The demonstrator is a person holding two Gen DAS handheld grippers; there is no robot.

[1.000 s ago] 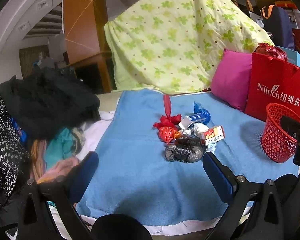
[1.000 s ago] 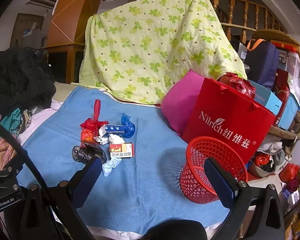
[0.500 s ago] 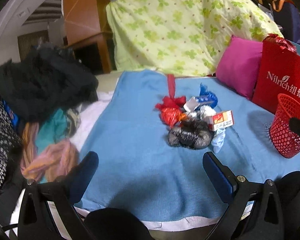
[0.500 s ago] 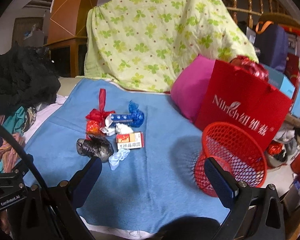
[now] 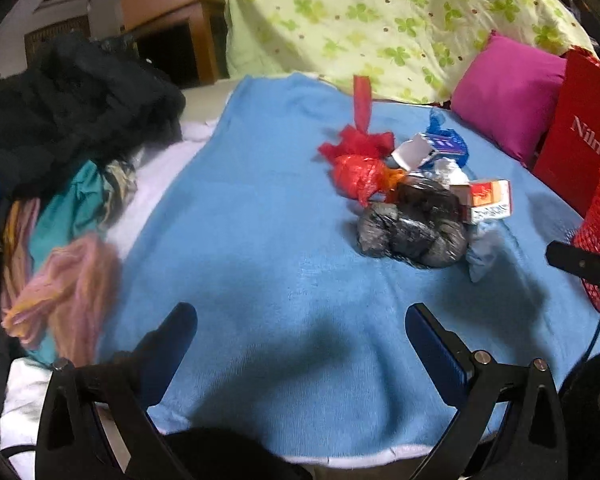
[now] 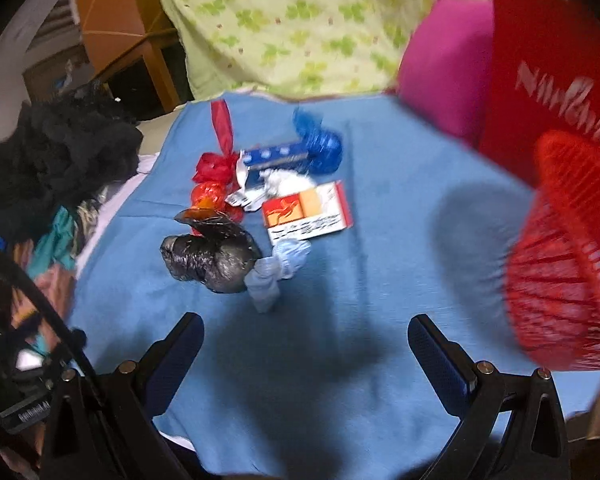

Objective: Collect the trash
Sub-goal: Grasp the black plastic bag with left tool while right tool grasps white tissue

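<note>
Left wrist view: left gripper [image 5: 300, 344] jaws apart, empty. Black plastic bag [image 5: 414, 228] ahead, right of the jaw line; swing right, straddle its bulge.

Right wrist view (blurred): right gripper [image 6: 305, 344] jaws apart, empty. Pale blue wrapper [image 6: 276, 272] just ahead; red mesh basket [image 6: 568, 264] beyond the right jaw.

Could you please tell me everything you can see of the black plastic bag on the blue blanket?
The black plastic bag is crumpled, glossy film bunched into a lumpy wad, its neck twisted upward. It lies on the blue blanket at the near edge of the trash pile, against the red-orange bag behind and pale blue wad beside it. Neither gripper touches it.
</note>
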